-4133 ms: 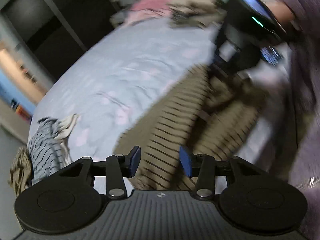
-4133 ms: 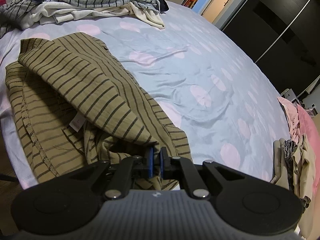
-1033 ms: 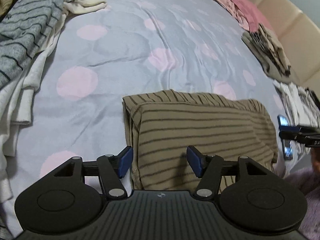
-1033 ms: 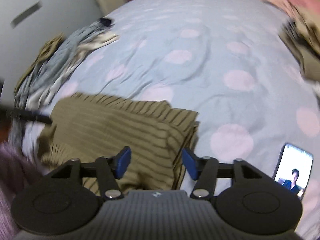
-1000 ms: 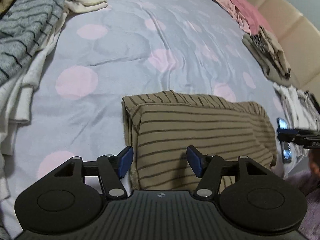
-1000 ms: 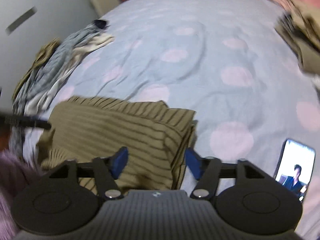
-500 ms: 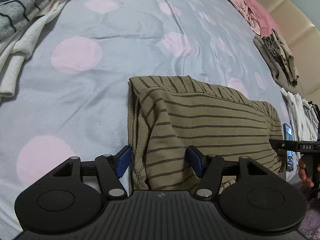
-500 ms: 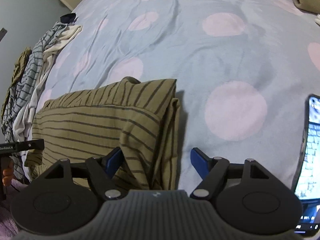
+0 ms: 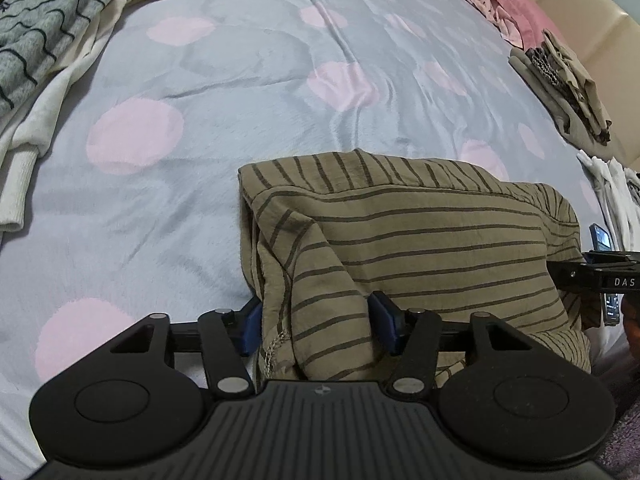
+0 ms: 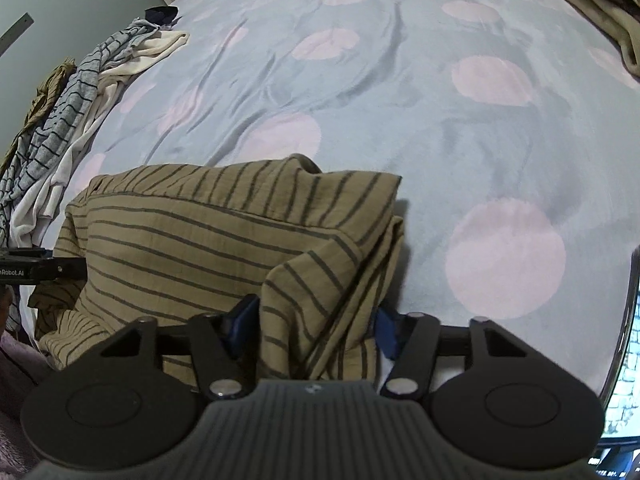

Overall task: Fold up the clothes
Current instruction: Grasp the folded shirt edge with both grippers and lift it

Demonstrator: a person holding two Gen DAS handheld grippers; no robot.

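Striped shirt (image 9: 420, 240): crinkled matt cloth. Bedspread (image 9: 240, 92): soft fleecy cloth. Tongs (image 9: 316, 322): matt black plastic.

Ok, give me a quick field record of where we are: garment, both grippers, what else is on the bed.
garment: olive striped shirt, folded into a thick bundle at the near edge of the bed
left gripper: jaws open, straddling the bundle's left end
right gripper: jaws open, straddling the bundle's right end
surface: blue bedspread with pink dots
unfolded pile: grey striped top and cream garment, far left
folded stack: tan clothes, right side
phone: lit screen, right edge
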